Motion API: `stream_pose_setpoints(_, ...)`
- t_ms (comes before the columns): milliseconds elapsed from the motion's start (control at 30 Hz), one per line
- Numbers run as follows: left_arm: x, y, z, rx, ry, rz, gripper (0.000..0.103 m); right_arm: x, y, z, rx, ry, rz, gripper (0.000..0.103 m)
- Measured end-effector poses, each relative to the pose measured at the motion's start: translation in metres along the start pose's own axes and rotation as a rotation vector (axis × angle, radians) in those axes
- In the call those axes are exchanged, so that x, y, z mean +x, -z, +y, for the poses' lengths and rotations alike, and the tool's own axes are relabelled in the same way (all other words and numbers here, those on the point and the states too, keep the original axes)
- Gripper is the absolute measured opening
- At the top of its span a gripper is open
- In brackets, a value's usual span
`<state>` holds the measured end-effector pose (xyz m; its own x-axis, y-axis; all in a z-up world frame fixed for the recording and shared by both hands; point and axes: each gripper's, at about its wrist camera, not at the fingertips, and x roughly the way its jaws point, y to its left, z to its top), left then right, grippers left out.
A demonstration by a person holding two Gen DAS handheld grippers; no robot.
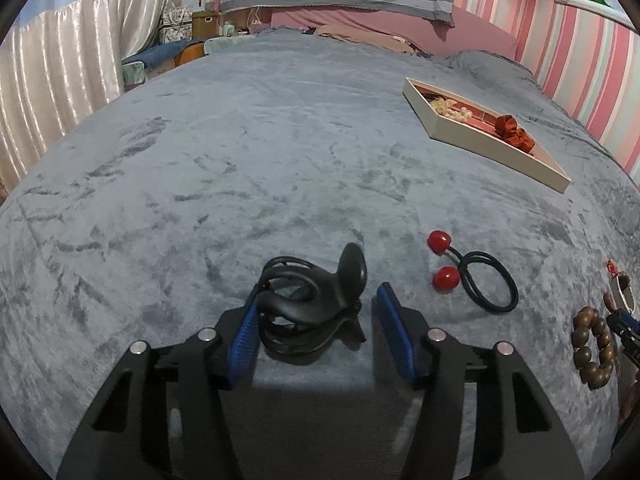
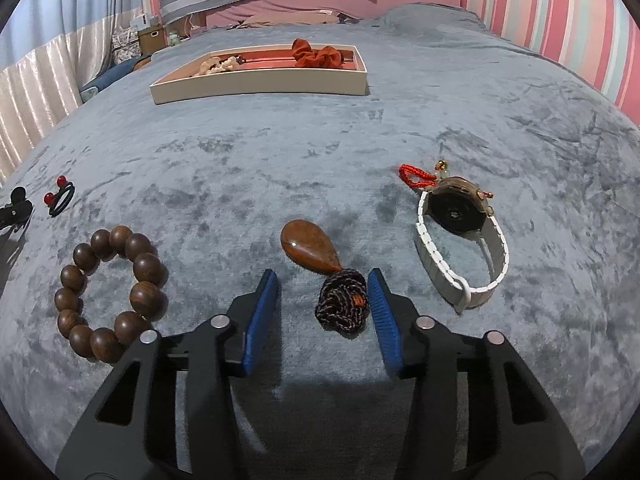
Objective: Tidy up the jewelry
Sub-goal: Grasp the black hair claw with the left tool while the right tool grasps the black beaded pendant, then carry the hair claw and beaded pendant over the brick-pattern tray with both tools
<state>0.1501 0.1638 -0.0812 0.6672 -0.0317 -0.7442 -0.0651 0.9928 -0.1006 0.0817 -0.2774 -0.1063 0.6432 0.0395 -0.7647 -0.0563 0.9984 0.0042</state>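
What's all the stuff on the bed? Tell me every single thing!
hair claw: one, black, between the left tongs, touching one pad only
hair tie: one, black with two red balls, right of the claw
bead bracelet: one, brown wood, left of the right tongs
pendant: one, brown teardrop on a dark knotted cord, the knot between the right tongs
watch: one, white strap, dark face, right of the pendant
red cord charm: one, just behind the watch
tray: one, cream, far side of the bed
scrunchie: one, rust red, in the tray
pale beads: one cluster, cream, in the tray
blanket: one, grey, under everything
left tongs: blue pads, open
right tongs: blue pads, open
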Motion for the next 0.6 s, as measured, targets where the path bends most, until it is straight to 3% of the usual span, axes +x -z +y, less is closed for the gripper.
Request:
stream_pose_setpoints(300, 0.0010, -0.0010, 0.0041, 0.012, -0.005, 0.007, 0.046, -0.0025, 0.0000, -0.0030, 0.022, -0.027, -0.009, 0.026)
stream_pose_setpoints(600, 0.0009, -0.0016, 0.0045, 0.019, -0.005, 0.008, 0.044, -0.0070, -0.0019, -0.0037, 0.023, -0.030, -0.030, 0.024)
